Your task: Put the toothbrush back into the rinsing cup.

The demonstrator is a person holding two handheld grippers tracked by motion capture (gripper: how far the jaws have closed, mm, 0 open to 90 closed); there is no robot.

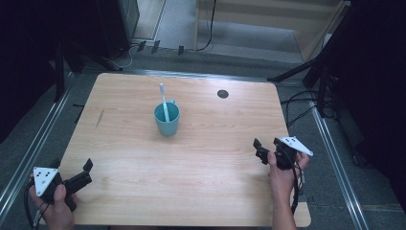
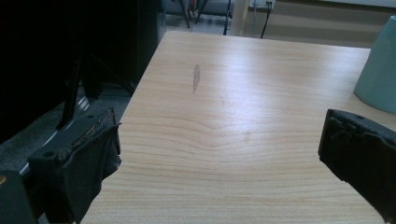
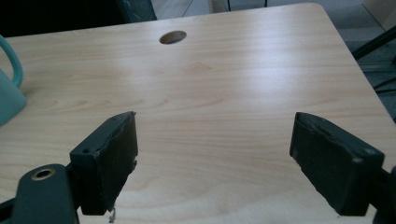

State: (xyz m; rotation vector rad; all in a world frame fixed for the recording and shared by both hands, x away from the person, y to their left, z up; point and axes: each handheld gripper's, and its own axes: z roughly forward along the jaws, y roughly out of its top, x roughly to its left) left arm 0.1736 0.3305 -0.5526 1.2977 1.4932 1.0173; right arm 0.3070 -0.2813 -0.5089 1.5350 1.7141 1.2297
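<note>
Both hands are coming in from the near edge, each gripping its tool. The left gripper (image 1: 72, 173) is sitting low at the near left corner, its fingers (image 2: 88, 158) spread wide with nothing between them (same story in its own view). The right gripper (image 1: 266, 147) is hovering by the right edge, fingers (image 3: 109, 158) gaping wide too, wrist angling inward.

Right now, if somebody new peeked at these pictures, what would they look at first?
Probably the teal ceramic mug standing alone near the middle of the pale wooden table, with a white toothbrush sticking up out of it. Next come the two black grippers at the near corners, the left gripper and the right gripper, both with jaws wide open and holding nothing.
</note>
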